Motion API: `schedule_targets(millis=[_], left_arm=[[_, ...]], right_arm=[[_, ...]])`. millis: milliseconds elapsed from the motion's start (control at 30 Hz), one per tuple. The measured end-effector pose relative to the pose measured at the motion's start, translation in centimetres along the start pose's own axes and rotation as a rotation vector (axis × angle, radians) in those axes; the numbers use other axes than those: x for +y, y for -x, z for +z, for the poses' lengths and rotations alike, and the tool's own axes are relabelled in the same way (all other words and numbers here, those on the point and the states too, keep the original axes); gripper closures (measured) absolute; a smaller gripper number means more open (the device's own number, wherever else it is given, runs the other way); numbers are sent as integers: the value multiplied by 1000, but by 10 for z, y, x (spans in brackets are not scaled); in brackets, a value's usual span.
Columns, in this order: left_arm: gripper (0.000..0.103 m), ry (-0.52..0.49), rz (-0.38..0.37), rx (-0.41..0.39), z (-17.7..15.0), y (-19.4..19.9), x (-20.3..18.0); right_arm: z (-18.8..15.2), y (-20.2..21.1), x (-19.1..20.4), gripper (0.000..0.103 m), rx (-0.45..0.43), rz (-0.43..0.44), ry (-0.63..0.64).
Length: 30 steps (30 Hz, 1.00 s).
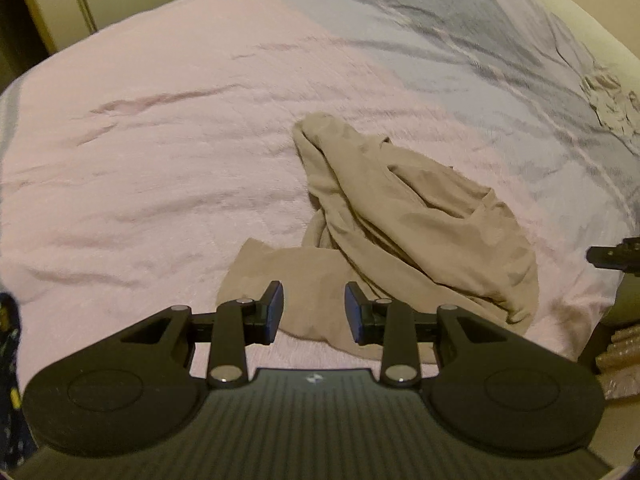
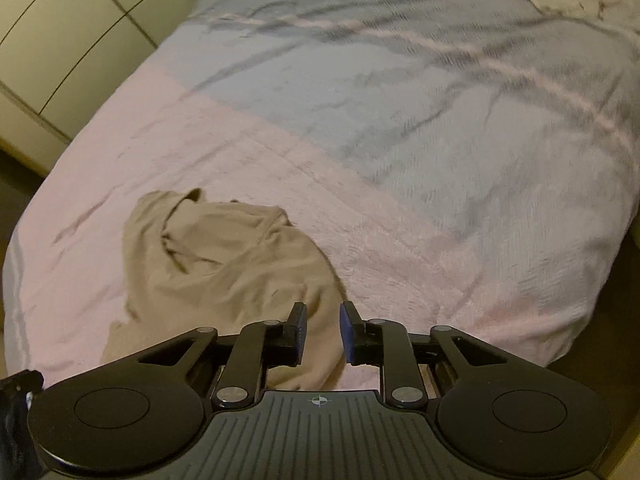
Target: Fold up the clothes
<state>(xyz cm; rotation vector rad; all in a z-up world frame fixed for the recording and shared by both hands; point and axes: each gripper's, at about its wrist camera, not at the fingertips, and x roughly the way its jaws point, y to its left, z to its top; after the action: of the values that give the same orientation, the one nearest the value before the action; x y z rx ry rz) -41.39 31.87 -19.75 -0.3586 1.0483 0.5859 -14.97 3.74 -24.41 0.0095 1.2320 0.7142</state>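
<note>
The left gripper (image 1: 314,312) hovers with its blue-padded fingers (image 1: 274,312) parted and empty, just above the near flat flap of the beige garment (image 1: 420,224). The right gripper (image 2: 322,332) is likewise spread and holds nothing, poised over the garment's near right edge. The garment lies crumpled in a heap on the pink blanket (image 1: 140,160) at the bed's near end. A pinch here could catch several bunched layers, or the blanket beneath, dragging the heap instead of spreading it. Beyond lies a grey-striped cover (image 2: 400,80); nothing blocks the approach.
</note>
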Motion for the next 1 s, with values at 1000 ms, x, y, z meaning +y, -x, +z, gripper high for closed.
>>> schedule_targets(millis=[1000], left_arm=[[74, 70, -134, 10, 62, -121, 41]], right_arm=[[26, -50, 7, 71, -33, 11, 218]])
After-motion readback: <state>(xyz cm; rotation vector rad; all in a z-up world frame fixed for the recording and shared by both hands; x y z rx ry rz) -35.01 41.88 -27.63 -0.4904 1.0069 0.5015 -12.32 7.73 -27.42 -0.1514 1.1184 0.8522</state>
